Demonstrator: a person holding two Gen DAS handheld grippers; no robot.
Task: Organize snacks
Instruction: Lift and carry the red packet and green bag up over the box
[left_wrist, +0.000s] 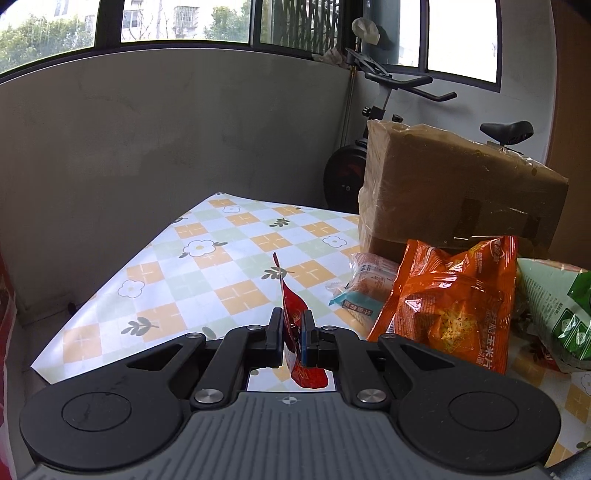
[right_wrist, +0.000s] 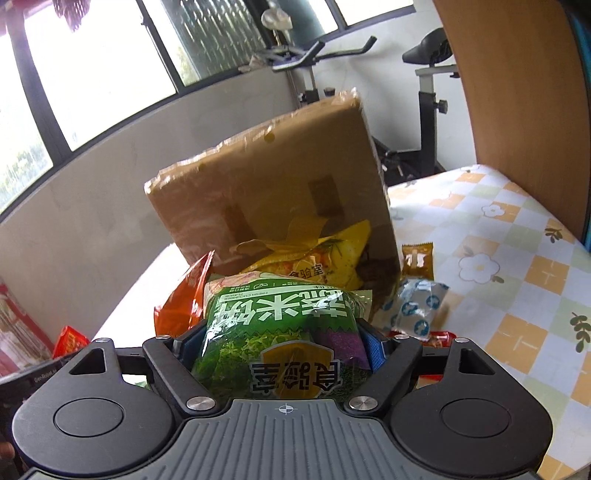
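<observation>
My left gripper (left_wrist: 291, 325) is shut on a small red snack packet (left_wrist: 293, 314), held edge-on above the checked tablecloth (left_wrist: 207, 266). My right gripper (right_wrist: 282, 332) is shut on a green chip bag (right_wrist: 280, 325), held in front of the snack pile. The green bag also shows at the right edge of the left wrist view (left_wrist: 557, 310). An orange chip bag (left_wrist: 450, 295) leans beside it, seen also in the right wrist view (right_wrist: 184, 299). A yellow bag (right_wrist: 314, 266) lies behind the green one.
A big cardboard box (left_wrist: 454, 192) wrapped in film stands behind the snacks (right_wrist: 266, 192). Small packets lie near it: a pale one (left_wrist: 362, 284), a blue-white one (right_wrist: 417, 310), a brown one (right_wrist: 417, 258). An exercise bike (left_wrist: 369, 155) stands beyond the table.
</observation>
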